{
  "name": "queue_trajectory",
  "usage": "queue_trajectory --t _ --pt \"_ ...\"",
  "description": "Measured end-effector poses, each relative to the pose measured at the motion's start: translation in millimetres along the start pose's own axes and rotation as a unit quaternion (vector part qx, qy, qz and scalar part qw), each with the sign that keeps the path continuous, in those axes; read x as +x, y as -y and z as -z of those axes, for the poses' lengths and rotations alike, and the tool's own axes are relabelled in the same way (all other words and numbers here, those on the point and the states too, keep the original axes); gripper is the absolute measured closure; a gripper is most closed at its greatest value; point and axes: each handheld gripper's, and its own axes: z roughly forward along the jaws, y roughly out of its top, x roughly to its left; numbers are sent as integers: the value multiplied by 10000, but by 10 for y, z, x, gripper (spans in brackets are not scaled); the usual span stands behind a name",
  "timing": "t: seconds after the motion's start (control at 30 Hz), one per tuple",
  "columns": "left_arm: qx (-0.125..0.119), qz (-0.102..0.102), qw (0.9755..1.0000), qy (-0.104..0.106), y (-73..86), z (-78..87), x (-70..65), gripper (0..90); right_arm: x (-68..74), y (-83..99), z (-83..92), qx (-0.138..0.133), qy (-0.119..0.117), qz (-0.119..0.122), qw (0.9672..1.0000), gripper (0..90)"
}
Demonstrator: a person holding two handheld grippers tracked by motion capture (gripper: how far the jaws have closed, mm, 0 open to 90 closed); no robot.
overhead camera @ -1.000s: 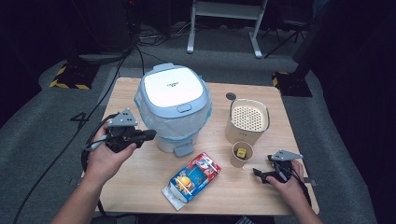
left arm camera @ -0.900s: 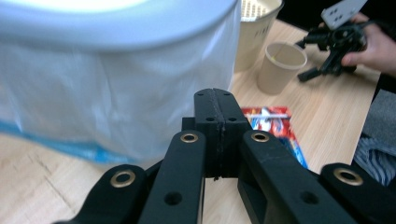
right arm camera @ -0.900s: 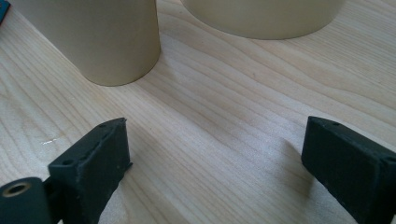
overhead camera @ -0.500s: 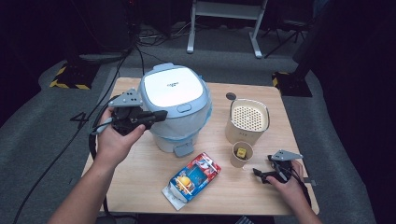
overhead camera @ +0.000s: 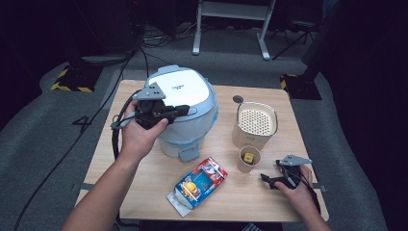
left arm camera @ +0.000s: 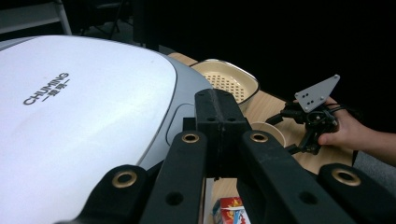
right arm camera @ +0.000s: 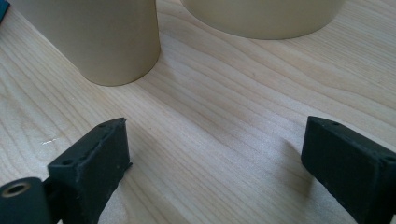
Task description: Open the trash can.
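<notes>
Lid of rice cooker (left arm camera: 84, 116), directly ahead of the left gripper (left arm camera: 219, 121): brand "CHUMING" legible. Floor left of that gripper: numeral "4" (overhead camera: 82, 123).

Light wooden rectangular table (overhead camera: 144, 166). Standing on it: large white-and-blue rounded cooker (overhead camera: 185, 113) at back left; beige perforated-top container (overhead camera: 255, 125) to its right; small beige paper cup (overhead camera: 248, 160) just in front of that container; colourful flat snack packet (overhead camera: 197, 185) near the front edge.
</notes>
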Motion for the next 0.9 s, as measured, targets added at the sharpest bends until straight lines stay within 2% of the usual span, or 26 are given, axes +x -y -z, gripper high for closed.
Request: queue_trajectory --t 0.1,0.17,0.4,0.5,0.67,0.9 --pt "68 -10 10000 -53 -6 -49 5 900 0 0 -1 -4 -5 -1 10000 78" --pt "204 -57 9996 -165 -10 -101 14 900 0 0 0 -1 0 0 10000 78" --pt "252 -96 9992 -293 -8 -131 26 900 0 0 0 0 1 1 10000 78" --pt "305 -199 9987 -369 -18 -134 5 900 0 0 0 0 1 0 10000 78" --pt "424 -442 9965 -566 -47 -154 -59 900 0 0 0 0 -1 -1 10000 78" --pt "585 -504 9948 -664 -80 -168 -92 900 0 0 0 0 0 2 10000 78"
